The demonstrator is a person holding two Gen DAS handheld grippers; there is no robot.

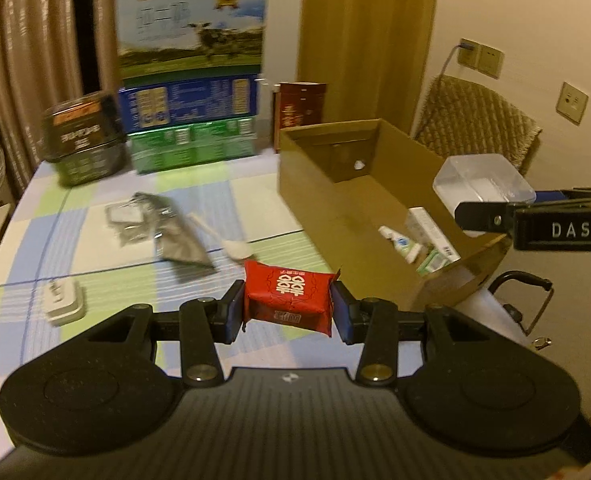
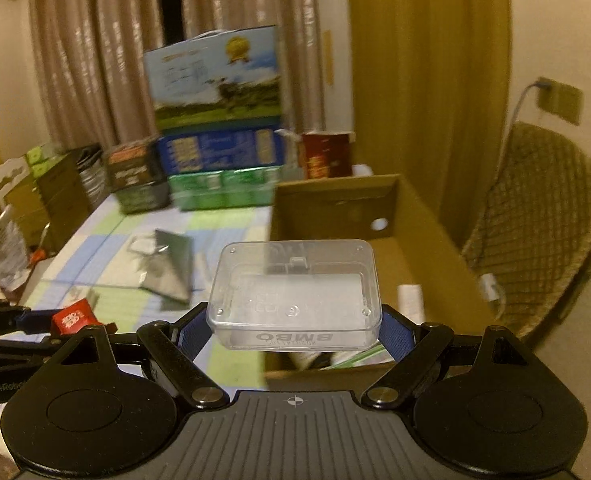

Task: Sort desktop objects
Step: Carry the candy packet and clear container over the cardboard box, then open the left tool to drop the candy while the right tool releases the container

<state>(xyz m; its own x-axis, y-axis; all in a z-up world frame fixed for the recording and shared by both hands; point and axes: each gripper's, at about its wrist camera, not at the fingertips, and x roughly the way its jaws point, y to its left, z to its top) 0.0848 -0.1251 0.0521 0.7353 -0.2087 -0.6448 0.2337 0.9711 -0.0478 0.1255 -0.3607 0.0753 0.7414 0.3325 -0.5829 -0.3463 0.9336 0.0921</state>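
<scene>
Pinched between the blue pads of the left tongs [image 1: 288, 307], a red packet [image 1: 289, 297] printed with pale characters is held above the checked surface [image 1: 95, 248], just beside the near corner of the open cardboard box [image 1: 335, 184]. A clear plastic case [image 2: 295, 300] is clamped across its width by the right tongs [image 2: 295, 326] and is carried level over the near edge of that box, above its interior. Inside the box, a white tube [image 1: 399, 242] and a few small cartons [image 1: 431, 236] are seen lying against the right-hand wall. On the surface to the left of the box, a grey foil pouch [image 1: 179, 240], a white plastic spoon [image 1: 223, 240] and a small transparent packet [image 1: 125, 216] are left lying close together, with a pale lidded tin [image 1: 61, 302] nearer the left tongs. Stacked printed cartons [image 1: 191, 76] are ranged along the far edge, in front of the curtains [image 1: 27, 40]. A woven chair [image 2: 543, 220] is seen beyond the box.
</scene>
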